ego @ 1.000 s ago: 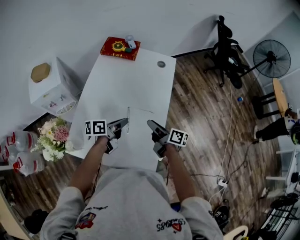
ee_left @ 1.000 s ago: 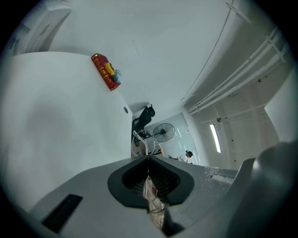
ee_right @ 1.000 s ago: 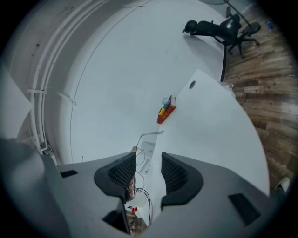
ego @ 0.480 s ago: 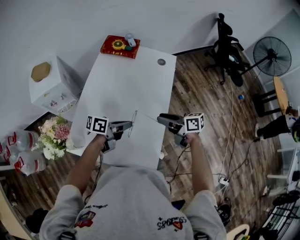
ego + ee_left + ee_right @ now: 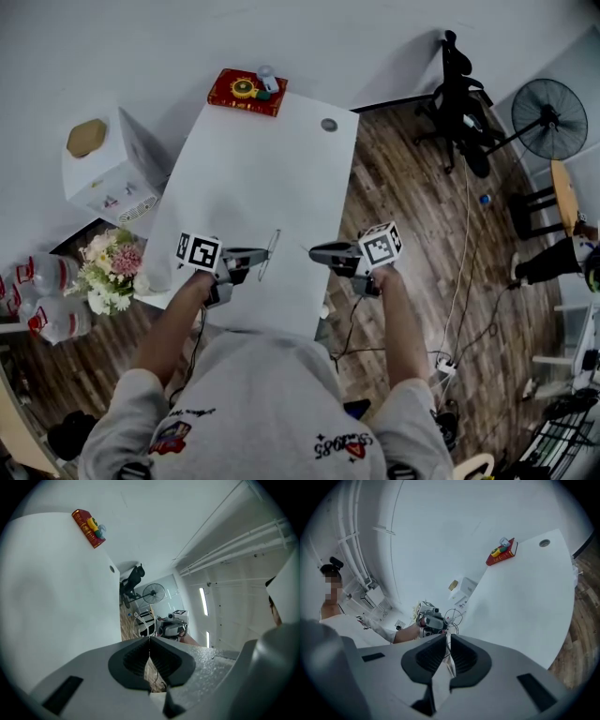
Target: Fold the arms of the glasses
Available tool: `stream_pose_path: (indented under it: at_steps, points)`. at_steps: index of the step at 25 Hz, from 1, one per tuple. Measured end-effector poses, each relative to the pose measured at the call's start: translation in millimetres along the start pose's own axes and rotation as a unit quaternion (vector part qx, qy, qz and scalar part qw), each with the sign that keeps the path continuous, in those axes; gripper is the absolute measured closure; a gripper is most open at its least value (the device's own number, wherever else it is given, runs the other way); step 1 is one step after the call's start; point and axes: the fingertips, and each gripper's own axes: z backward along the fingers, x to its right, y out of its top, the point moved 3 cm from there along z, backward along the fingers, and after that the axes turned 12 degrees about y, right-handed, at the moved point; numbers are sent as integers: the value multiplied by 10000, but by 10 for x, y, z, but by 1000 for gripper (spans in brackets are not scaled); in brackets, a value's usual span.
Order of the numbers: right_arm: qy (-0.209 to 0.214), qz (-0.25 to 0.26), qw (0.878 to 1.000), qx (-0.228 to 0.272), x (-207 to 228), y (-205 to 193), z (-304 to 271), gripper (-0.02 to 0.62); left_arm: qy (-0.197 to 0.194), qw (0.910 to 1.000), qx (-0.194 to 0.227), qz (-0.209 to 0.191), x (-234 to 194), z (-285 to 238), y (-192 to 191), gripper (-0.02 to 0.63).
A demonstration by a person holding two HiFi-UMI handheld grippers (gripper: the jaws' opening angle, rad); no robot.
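The thin wire-framed glasses [image 5: 272, 246] hang above the near part of the white table [image 5: 253, 159]. My left gripper [image 5: 263, 253] is shut on their frame, which shows as a fine line between its pads in the left gripper view [image 5: 149, 641]. From the right, my right gripper [image 5: 312, 250] points at the left one. Its jaws have just been closing, and a slim pale arm of the glasses [image 5: 449, 656] sits pinched between them. Each gripper sees the other across the gap: the right gripper [image 5: 172, 624], the left gripper [image 5: 431, 620].
A red box [image 5: 246, 92] with small items stands at the table's far edge, near a round grommet [image 5: 329, 124]. A white carton [image 5: 108, 173] and flowers [image 5: 108, 272] sit to the left. An office chair [image 5: 459, 84], a fan [image 5: 551, 117] and floor cables are on the right.
The right gripper swung out to the right and turned to point left at the glasses, then came back in a little. The left gripper carried the glasses slightly to the right.
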Motion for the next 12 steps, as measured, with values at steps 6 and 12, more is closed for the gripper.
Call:
stream_pose_path:
  at_steps: [6, 12]
  points:
    - [284, 26, 9993, 239, -39, -29, -226, 571, 9, 9996, 290, -56, -17, 0, 69, 600]
    - [341, 83, 9961, 811, 8, 29, -439, 575, 242, 9970, 721, 169, -70, 23, 169, 598]
